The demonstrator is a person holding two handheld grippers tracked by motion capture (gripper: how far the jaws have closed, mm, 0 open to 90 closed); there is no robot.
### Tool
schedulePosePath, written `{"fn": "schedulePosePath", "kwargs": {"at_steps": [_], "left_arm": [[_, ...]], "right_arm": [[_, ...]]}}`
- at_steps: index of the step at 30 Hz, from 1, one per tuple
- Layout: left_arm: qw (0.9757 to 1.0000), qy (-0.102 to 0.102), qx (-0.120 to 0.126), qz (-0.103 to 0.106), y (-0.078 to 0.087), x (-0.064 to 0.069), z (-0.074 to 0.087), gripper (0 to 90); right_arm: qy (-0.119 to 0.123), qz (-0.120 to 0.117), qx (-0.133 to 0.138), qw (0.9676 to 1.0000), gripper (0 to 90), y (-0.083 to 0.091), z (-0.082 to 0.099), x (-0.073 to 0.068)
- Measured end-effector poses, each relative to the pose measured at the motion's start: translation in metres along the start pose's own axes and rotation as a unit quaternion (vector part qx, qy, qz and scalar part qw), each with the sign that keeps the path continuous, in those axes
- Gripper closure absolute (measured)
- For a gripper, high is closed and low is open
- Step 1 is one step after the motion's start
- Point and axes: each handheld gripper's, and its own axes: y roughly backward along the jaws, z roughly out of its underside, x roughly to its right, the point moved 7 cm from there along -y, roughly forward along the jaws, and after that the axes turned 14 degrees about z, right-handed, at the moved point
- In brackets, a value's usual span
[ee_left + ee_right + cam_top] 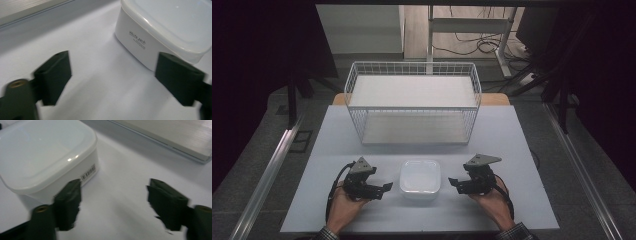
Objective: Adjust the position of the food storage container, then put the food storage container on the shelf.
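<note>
White lidded container [420,179] sits near the middle of the pale table [512,135], toward its near edge, between the two grippers we hold. It is a rounded square box with a translucent lid seated on top. In the left gripper view we see small printed lettering on one side wall [137,40]; in the right gripper view we see a barcode label on another side wall [88,173].

Our left gripper [384,188] lies just left of the container, its jaws pointing toward it. In the left gripper view the jaws stand spread wide with bare table between them; the container [162,30] sits ahead, and one jaw overlaps its lower corner in the picture. We cannot tell whether that jaw touches it. Nothing is pinched.

Our right gripper [453,184] lies just right of the container, also pointing inward. In the right gripper view its jaws are spread wide too, with bare table between them, and the container [45,155] sits ahead beside one jaw. Nothing is pinched there either.

Both hands rest low over the near edge of the table, with checked sleeve cuffs at the wrists.

Farther back on the table stands a white wire basket [412,102], well apart from the container.
</note>
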Motion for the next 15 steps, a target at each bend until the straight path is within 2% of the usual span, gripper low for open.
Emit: {"fn": "schedulePosePath", "kwargs": {"at_steps": [3, 5, 6, 8, 11, 13, 15], "left_arm": [[1.0000, 0.000, -0.007, 0.002, -0.0031, 0.0000, 0.0000, 10.4], [0.9999, -0.001, -0.011, 0.002, -0.0043, 0.0006, 0.0006, 9.3], [0.9998, -0.009, -0.017, 0.001, -0.0051, 0.0005, 0.0014, 8.4], [0.9996, -0.019, -0.019, 0.004, -0.0068, 0.0002, 0.0021, 7.2], [0.9996, -0.023, -0.014, 0.006, -0.0075, -0.0004, 0.0016, 4.2], [0.9997, -0.018, -0.004, 0.017, -0.0077, 0.0003, -0.0009, 3.4], [0.9997, -0.013, -0.004, 0.018, -0.0077, 0.0010, -0.0018, 3.3]], "right_arm": [[-0.001, 0.002, 0.005, 1.0000, 9.8, -0.0013, -0.0006, 0.0008], [0.000, 0.003, 0.008, 1.0000, 8.1, -0.0017, -0.0015, 0.0001], [0.006, 0.003, 0.006, 1.0000, 5.1, -0.0029, -0.0013, -0.0015], [0.007, 0.001, 0.005, 1.0000, 4.3, -0.0039, -0.0007, -0.0025], [0.005, -0.003, 0.006, 1.0000, 3.5, -0.0040, -0.0010, -0.0030], [0.004, -0.006, 0.009, 0.9999, 3.2, -0.0030, -0.0031, -0.0038], [0.005, -0.009, 0.011, 0.9999, 2.1, -0.0029, -0.0053, -0.0064]]}}
